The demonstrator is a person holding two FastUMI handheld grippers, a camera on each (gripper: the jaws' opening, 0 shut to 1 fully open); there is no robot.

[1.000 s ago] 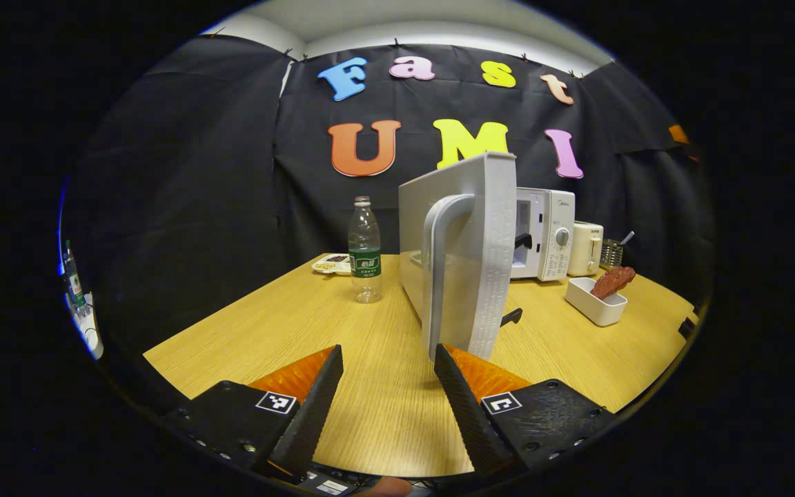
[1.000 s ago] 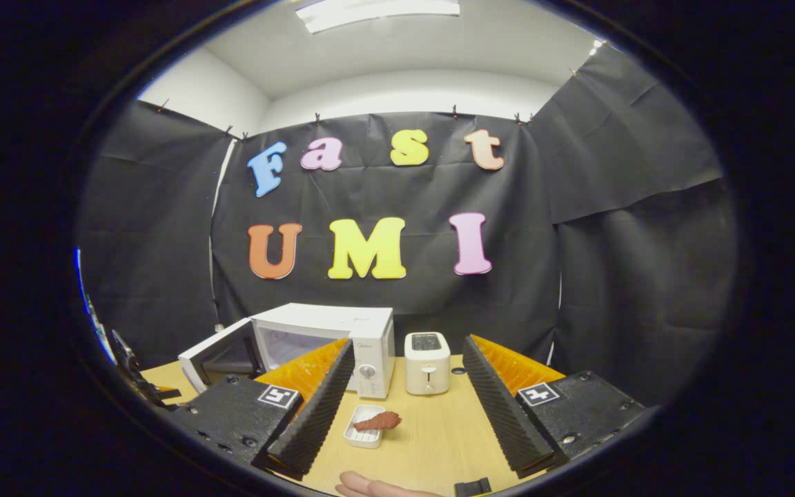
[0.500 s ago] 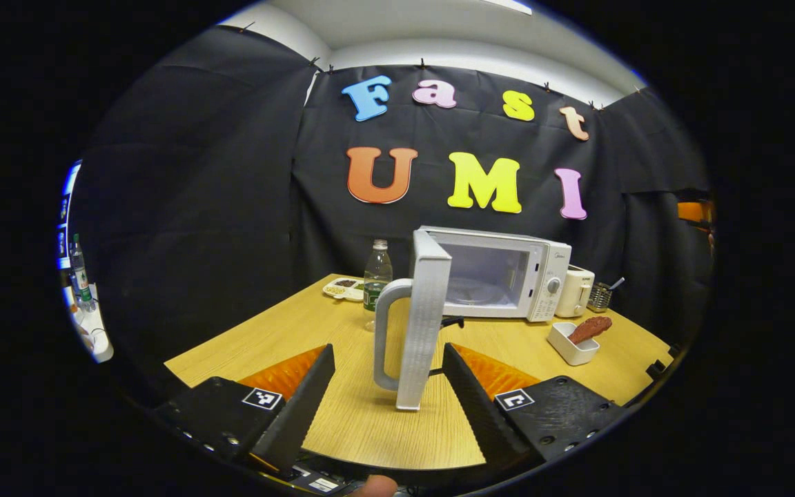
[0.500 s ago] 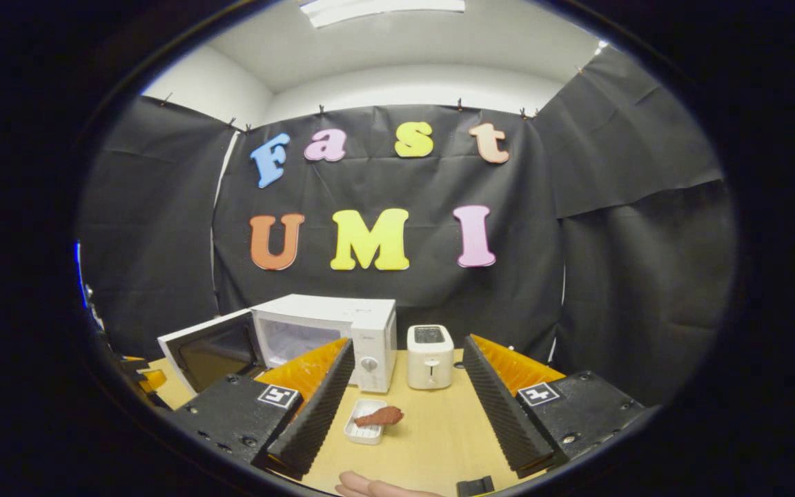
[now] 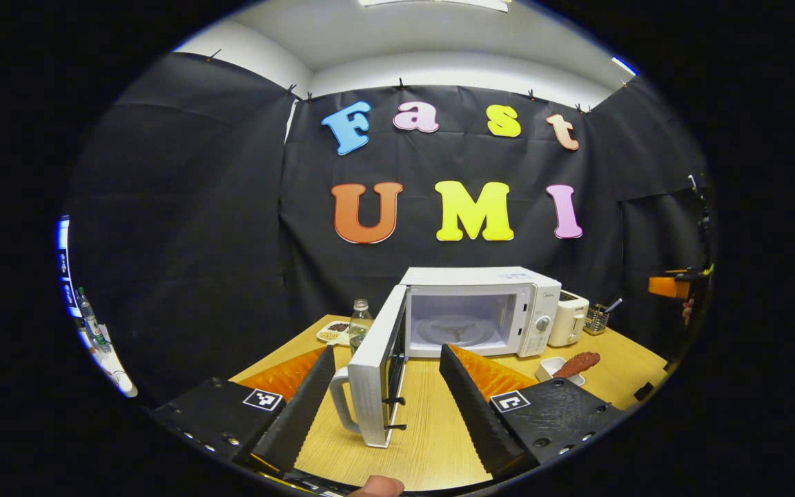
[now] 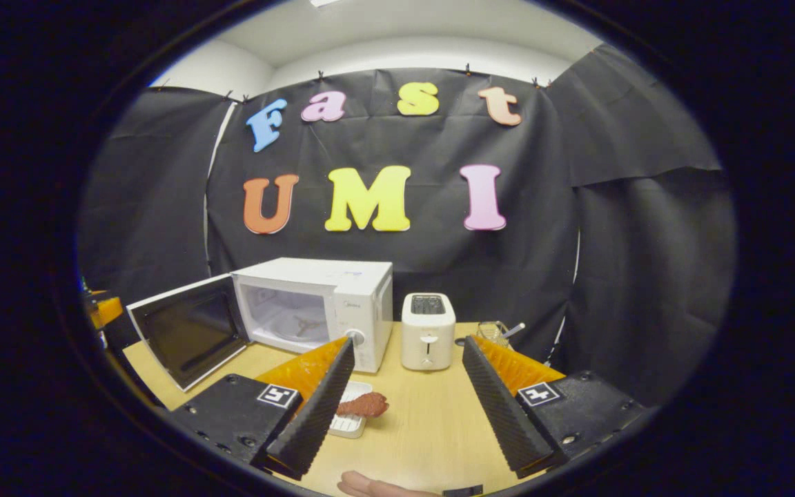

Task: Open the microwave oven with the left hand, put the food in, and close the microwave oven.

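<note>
Left claw [image 5: 384, 407]: spread wide, empty, with the door [image 5: 378, 376] of the microwave oven [image 5: 480, 310] standing swung open between its fingers, untouched. Right claw [image 6: 404, 407]: also wide apart, holding nothing, above the desk [image 6: 432, 428]. Food [image 6: 363, 405]: a reddish-brown piece lying across a small white tray [image 6: 348, 421] on the desk, just in front of the oven's control panel, near a white toaster [image 6: 428, 330]. Oven cavity lit, turntable visible.
</note>
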